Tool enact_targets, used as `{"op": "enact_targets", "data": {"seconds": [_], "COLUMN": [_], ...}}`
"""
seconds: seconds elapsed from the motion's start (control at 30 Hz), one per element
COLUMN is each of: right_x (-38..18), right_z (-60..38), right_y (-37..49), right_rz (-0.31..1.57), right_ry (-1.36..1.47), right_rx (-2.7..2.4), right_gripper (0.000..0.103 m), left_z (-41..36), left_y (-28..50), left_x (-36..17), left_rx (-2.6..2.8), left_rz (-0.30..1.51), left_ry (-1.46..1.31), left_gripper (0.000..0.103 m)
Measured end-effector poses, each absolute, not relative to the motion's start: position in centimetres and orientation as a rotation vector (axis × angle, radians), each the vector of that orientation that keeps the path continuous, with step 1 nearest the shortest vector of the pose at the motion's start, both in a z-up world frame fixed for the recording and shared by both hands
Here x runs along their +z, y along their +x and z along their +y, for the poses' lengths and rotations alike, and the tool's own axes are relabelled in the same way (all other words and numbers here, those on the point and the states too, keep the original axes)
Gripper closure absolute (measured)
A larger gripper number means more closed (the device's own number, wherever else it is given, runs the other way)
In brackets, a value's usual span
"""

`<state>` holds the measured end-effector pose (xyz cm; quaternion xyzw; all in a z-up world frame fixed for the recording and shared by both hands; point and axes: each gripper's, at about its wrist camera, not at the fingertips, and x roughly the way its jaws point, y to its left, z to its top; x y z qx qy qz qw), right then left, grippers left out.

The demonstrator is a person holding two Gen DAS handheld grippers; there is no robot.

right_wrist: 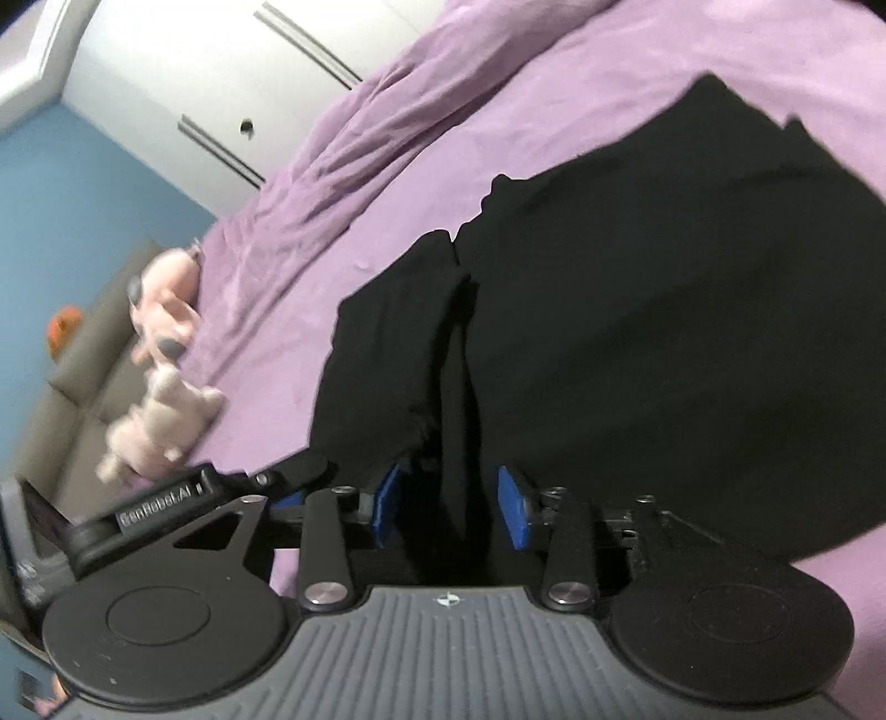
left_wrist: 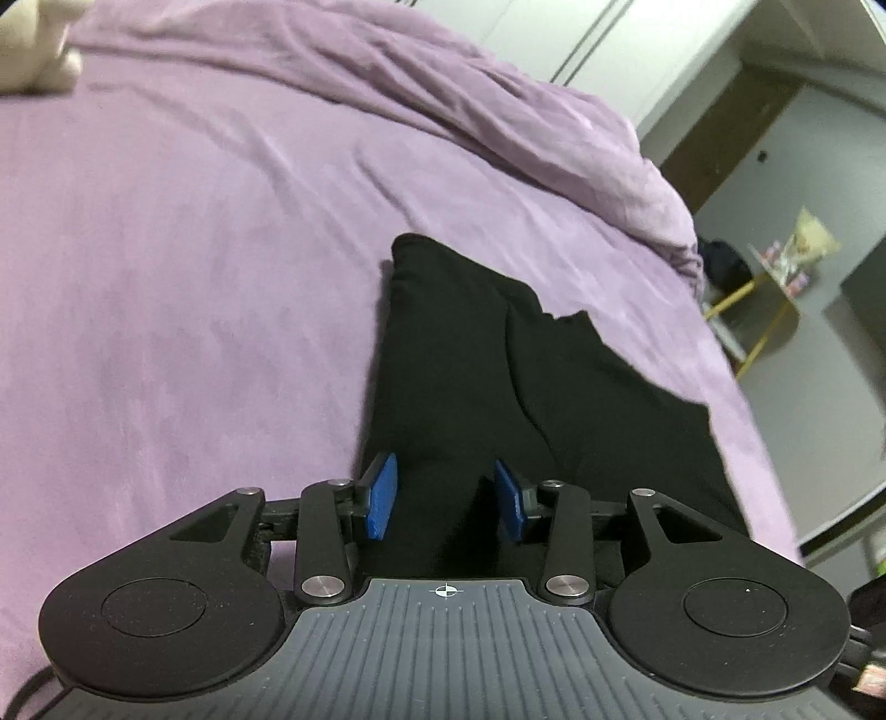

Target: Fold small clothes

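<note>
A black garment [left_wrist: 531, 376] lies partly folded on the purple bed cover [left_wrist: 194, 277]. It runs from my left gripper [left_wrist: 446, 495] away towards the bed's right side. The blue pads [left_wrist: 382, 493] stand apart over its near edge, and the cloth between them looks slack. In the right wrist view the black garment [right_wrist: 637, 332] fills the middle and right, with a fold line running up from my right gripper [right_wrist: 449, 504]. That gripper's pads [right_wrist: 512, 507] are also apart, with loose black cloth between them. The left gripper's body [right_wrist: 160, 501] shows at the lower left.
A cream soft toy [left_wrist: 39, 50] sits at the far left of the bed, and pink soft toys [right_wrist: 160, 426] lie along its edge. The cover is bunched into a ridge [left_wrist: 498, 111] at the back. A yellow-legged side table [left_wrist: 775, 277] stands beyond the bed's right side.
</note>
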<state>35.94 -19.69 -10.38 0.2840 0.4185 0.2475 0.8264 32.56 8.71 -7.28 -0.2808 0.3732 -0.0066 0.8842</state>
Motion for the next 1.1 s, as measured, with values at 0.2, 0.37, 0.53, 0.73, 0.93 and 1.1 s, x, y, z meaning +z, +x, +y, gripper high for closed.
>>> {"op": "enact_targets", "data": {"seconds": [0.2,0.37,0.53,0.73,0.93,1.1], "right_x": [-11.2,-10.6,-10.9,-10.7,-9.1,-10.4], "right_z": [-18.5,-17.7,-18.3,-19.0,-20.2,-18.3], "right_y": [36.3,35.7,35.3,35.5,38.8,42.6], "right_rz": [0.934,0.910,0.920,0.879,0.829,0.901], "right_ry": [0.628,0.518,0.465,0.422,0.540,0.567], "right_rx": [0.589,0.552,0.493,0.534,0.550,0.553], "right_gripper": [0.057,0.095,0.096,0.085,0.072,0.071], "left_z": [8.6,8.1,8.3,9.6,12.1,13.4], "left_y": [32.2,32.1,31.7,32.7,33.2,32.8], "left_x": [-7.3,-6.8,-6.4,-8.1,-9.3,-8.8], "left_rx": [-0.010,-0.001,0.069,0.085,-0.022,0.167], "left_rz": [0.769,0.768,0.745,0.769,0.754,0.760], "left_ry": [-0.599,-0.572,-0.564,-0.698,-0.957,-0.869], "left_gripper": [0.060,0.061,0.061,0.061,0.048,0.045]}}
